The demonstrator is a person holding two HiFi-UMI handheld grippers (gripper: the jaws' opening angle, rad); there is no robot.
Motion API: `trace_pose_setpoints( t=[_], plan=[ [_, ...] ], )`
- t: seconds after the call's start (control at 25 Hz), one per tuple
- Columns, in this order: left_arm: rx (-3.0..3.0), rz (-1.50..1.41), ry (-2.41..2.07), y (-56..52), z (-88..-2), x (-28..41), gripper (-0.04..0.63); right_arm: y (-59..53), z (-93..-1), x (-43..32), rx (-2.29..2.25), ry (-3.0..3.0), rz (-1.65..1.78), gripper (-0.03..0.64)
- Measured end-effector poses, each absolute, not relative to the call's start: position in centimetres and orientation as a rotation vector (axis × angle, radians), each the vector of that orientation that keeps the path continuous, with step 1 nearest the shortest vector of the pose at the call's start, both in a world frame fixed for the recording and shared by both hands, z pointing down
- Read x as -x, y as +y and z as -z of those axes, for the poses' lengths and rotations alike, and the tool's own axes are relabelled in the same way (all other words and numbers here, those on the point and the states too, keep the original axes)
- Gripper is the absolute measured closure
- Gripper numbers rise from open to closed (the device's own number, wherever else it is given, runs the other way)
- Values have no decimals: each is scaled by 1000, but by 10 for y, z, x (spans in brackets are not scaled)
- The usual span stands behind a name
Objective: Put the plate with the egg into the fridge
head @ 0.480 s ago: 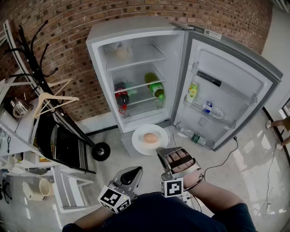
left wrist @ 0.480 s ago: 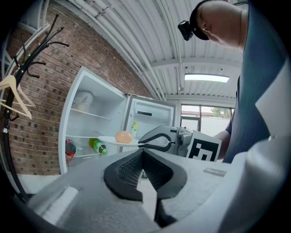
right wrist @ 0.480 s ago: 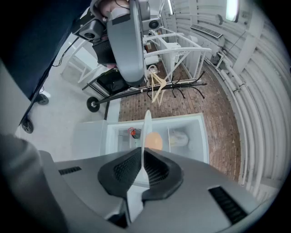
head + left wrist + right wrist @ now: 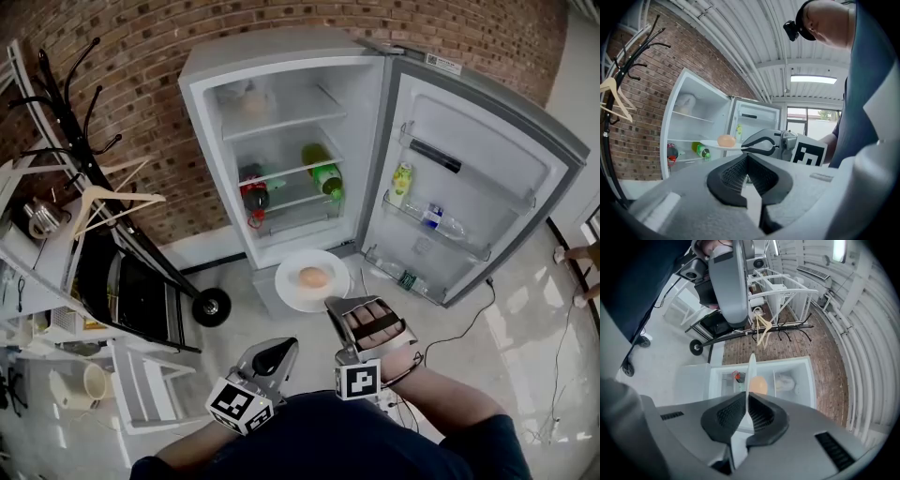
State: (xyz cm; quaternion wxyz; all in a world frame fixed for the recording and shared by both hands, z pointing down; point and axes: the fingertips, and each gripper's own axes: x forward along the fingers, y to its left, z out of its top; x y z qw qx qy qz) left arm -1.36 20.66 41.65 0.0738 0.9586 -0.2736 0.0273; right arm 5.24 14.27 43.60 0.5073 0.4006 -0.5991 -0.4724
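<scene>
A white plate (image 4: 292,285) carrying a brown egg (image 4: 313,277) hangs in the air in front of the open fridge (image 4: 217,67), a little below its lower shelves. My right gripper (image 4: 332,303) is shut on the plate's near rim; in the right gripper view the plate (image 4: 751,372) stands edge-on between the jaws (image 4: 746,414), the egg (image 4: 759,385) beside it. My left gripper (image 4: 280,352) is shut and holds nothing, low and to the left of the plate. In the left gripper view its jaws (image 4: 747,172) meet, with the plate (image 4: 712,145) and egg (image 4: 725,140) beyond.
The fridge door (image 4: 487,178) stands swung out to the right, with bottles in its racks. A green bottle (image 4: 324,178) and a red item (image 4: 253,197) lie on the inner shelves. A coat rack with hangers (image 4: 103,202) and a black wheeled cart (image 4: 141,300) stand left.
The plate with the egg and my right gripper have shifted slightly up toward the fridge. My left gripper stays low and shut.
</scene>
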Motion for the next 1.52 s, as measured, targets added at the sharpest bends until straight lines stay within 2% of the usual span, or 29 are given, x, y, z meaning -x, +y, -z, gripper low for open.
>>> trace_pose_setpoints(
  t=[0.96,1.52],
  plan=[
    [-2811,-87,-996,208,-428,-24,598,128,-445,-87,-930,-1537,1195,594],
    [-2829,-64,-939,111,-433,-18,598,39,-458,-76,-899,-1507,1176,594]
  ],
)
